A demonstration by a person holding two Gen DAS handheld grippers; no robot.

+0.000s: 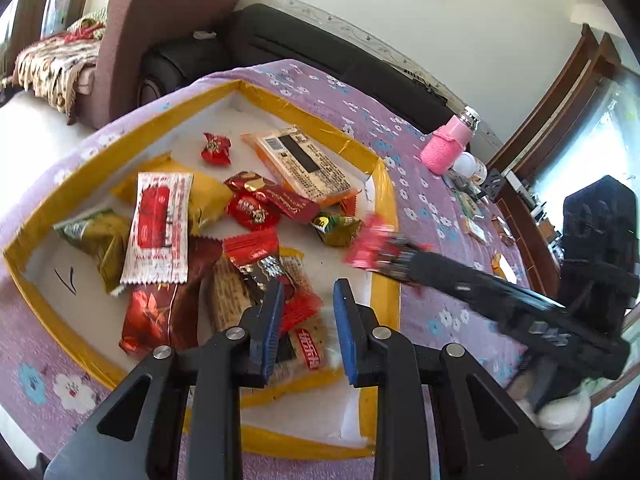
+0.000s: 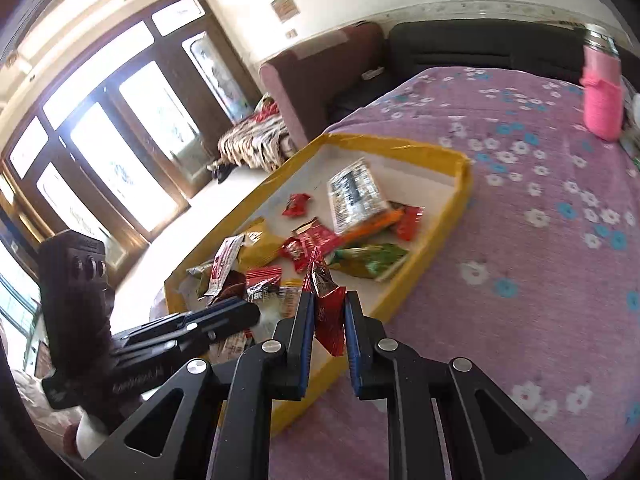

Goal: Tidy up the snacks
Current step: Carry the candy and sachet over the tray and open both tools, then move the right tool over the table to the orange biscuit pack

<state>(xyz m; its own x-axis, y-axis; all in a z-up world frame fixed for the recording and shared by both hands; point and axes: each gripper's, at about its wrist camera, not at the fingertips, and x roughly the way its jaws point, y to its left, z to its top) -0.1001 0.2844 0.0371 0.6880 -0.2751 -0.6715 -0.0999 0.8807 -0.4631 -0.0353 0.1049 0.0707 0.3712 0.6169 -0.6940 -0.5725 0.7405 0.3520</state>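
**Right fingers carry a red snack above the tray's edge**

The right gripper (image 2: 325,312) is clamped on a shiny red snack packet (image 2: 329,312), whose crinkled top sticks up past the blue pads (image 2: 305,344). In the left wrist view the same gripper (image 1: 384,258) comes in from 3 o'clock, blurred, with the packet (image 1: 366,246) hanging over the tray's 3 o'clock rim.

The left gripper (image 1: 306,312) hovers low over the tray's 6 o'clock end. Its fingers (image 1: 344,320) are almost closed, with only a narrow gap between them, and nothing is pinched; a red-and-white wrapper (image 1: 306,346) lies in the tray below that gap.

The yellow-walled tray (image 1: 386,204) sits on a desk covered with a purple flowered cloth (image 2: 520,240). Inside lie many snacks: a long white-and-red packet (image 1: 158,226) at 9 o'clock resting on a yellow bag (image 1: 208,196), an orange bar with a printed label (image 1: 308,166) at 12 o'clock, a small red candy (image 1: 216,148) beside it, and a green candy (image 1: 336,228) near the 3 o'clock wall.

A pink knitted bottle (image 1: 446,146) stands on the cloth, well apart from the tray.
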